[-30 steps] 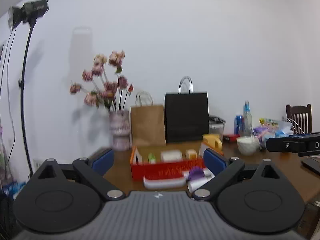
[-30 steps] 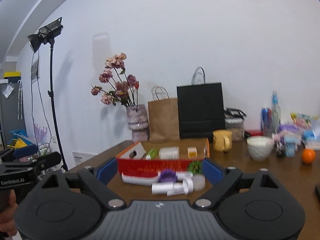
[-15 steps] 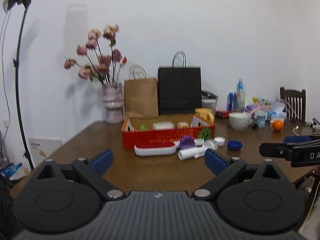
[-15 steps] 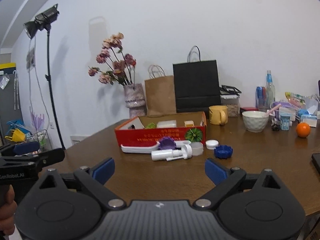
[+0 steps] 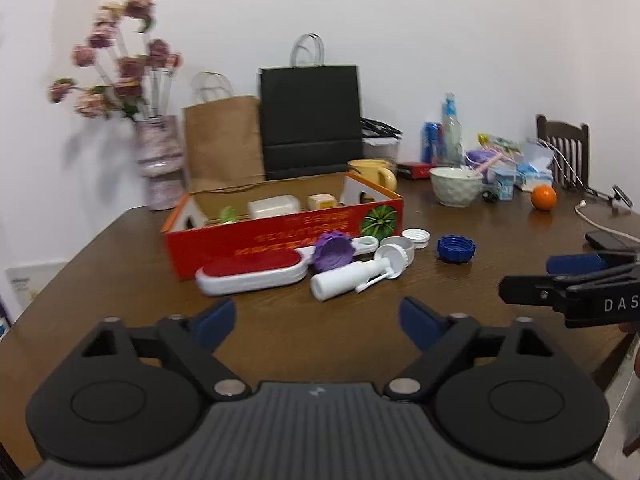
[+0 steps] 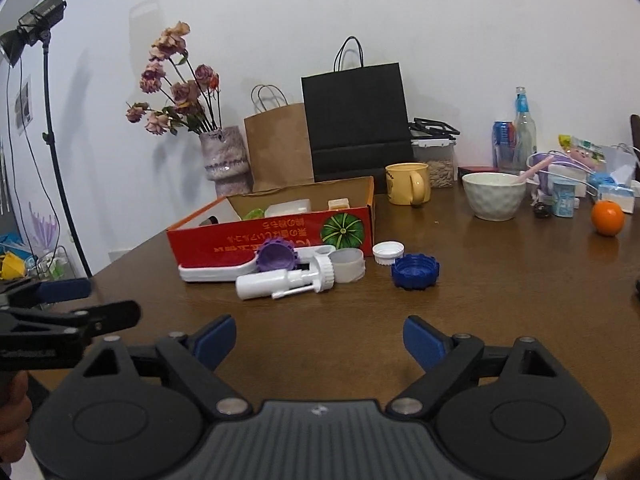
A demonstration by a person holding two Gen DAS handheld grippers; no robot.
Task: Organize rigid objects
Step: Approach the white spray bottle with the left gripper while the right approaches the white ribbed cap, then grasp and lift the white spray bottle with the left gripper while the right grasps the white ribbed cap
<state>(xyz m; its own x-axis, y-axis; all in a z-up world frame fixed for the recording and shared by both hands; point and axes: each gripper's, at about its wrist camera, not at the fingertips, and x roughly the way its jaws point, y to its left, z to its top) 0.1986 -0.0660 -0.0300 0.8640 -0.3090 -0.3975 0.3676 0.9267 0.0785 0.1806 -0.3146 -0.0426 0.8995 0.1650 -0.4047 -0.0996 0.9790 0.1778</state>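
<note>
A red cardboard box (image 5: 280, 230) (image 6: 240, 236) stands open on the brown table, with a few small items inside. In front of it lie a white lint brush with a red pad (image 5: 252, 272) (image 6: 216, 272), a purple cap (image 5: 334, 250) (image 6: 276, 256), a white spray bottle (image 5: 352, 276) (image 6: 276, 284), a white cap (image 5: 416, 236) (image 6: 388, 251) and a blue cap (image 5: 456, 249) (image 6: 415, 271). My left gripper (image 5: 316, 322) is open and empty, short of the objects. My right gripper (image 6: 319, 338) is open and empty too.
Behind the box stand a flower vase (image 6: 224, 160), a brown paper bag (image 6: 278, 144), a black bag (image 6: 356, 120) and a yellow mug (image 6: 408, 183). To the right are a white bowl (image 6: 494, 196), an orange (image 6: 607, 218), bottles and packets. A chair (image 5: 564, 148) stands far right.
Both grippers have tilted down and moved closer to the table, so the objects in front of the box now show larger. Both stayed open and empty.
</note>
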